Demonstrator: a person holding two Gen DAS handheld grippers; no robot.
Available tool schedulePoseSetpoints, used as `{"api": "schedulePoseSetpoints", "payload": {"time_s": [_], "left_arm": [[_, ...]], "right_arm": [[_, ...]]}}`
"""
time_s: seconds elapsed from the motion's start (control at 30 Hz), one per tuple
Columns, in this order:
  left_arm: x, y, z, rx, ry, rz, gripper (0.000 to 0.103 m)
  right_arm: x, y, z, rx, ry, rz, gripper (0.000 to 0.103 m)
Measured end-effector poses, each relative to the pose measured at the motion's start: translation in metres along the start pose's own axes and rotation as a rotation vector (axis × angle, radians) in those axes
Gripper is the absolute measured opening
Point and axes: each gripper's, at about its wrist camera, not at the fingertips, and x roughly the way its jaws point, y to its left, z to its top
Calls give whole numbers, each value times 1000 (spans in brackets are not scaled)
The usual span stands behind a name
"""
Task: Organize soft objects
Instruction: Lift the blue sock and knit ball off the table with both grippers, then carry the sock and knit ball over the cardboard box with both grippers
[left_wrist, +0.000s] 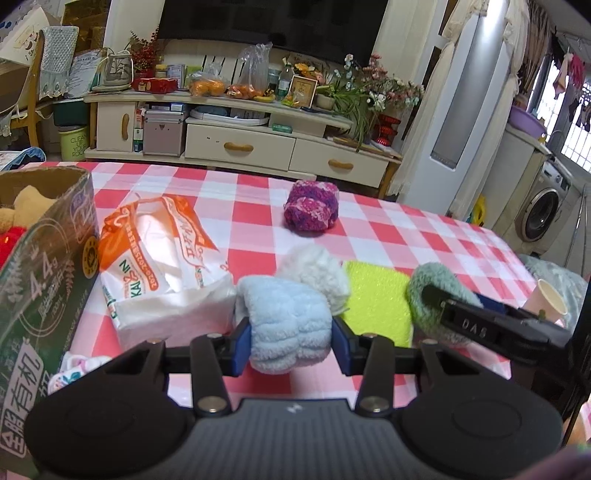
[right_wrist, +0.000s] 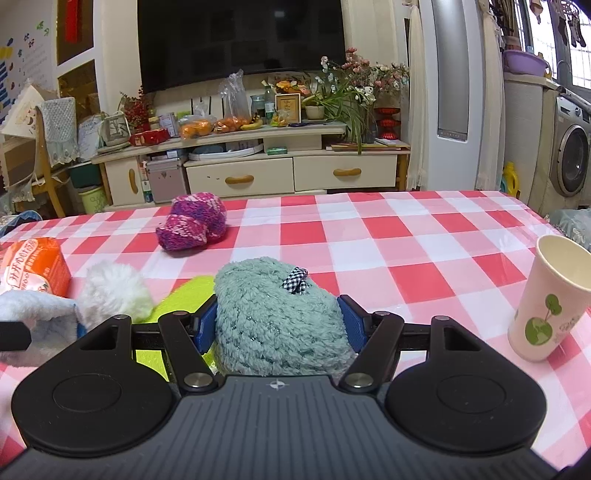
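Gripping both at once: left gripper (left_wrist: 291, 338) has its blue pads pressed on either side of the light-blue fluffy roll (left_wrist: 286, 321), right gripper (right_wrist: 279, 325) is clamped same way on the teal fuzzy item (right_wrist: 280, 317) w/ a small checked bow on top. Both items sit near edge of the checked table (right_wrist: 369, 229); can't tell if either is lifted off the cloth.

Other soft stuff: white fluffy ball (left_wrist: 317, 269) touching the blue roll's far side, yellow-green sponge cloth (left_wrist: 376, 295) between the two held items and partly under the teal one, purple knit piece (left_wrist: 312, 206) far, well apart. Cardboard box (left_wrist: 44, 266) at left already has a tan plush and sth red inside, prob the drop spot. Tissue pack (left_wrist: 162, 254) sits between box and blue roll.

Risks, my read:
- the 2 grippers are close side by side; swinging both left together could knock them into each other.
- blue roll may drag the white ball along, since they're touching.
- teal item may pull the sponge cloth w/ it.
- paper cup (right_wrist: 546, 302) just right of right gripper, light, near the table's right edge, so a rightward swing could tip it off.
- tissue pack blocks a low path to the box, needs a lift over.

Open room: far-right half of table is bare; left is crowded.
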Motion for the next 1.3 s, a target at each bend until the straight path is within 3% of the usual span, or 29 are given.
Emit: {"api": "schedulePoseSetpoints", "payload": {"time_s": [1.03,1.3], "left_arm": [[-49,37,6,-64,-81,-89,42],[-36,37,-4,-70,-9,-123,43]], "right_arm": [[-72,38,-20,-35,-22,78,83],[-73,39,-25,-51,-15,52,83]]}}
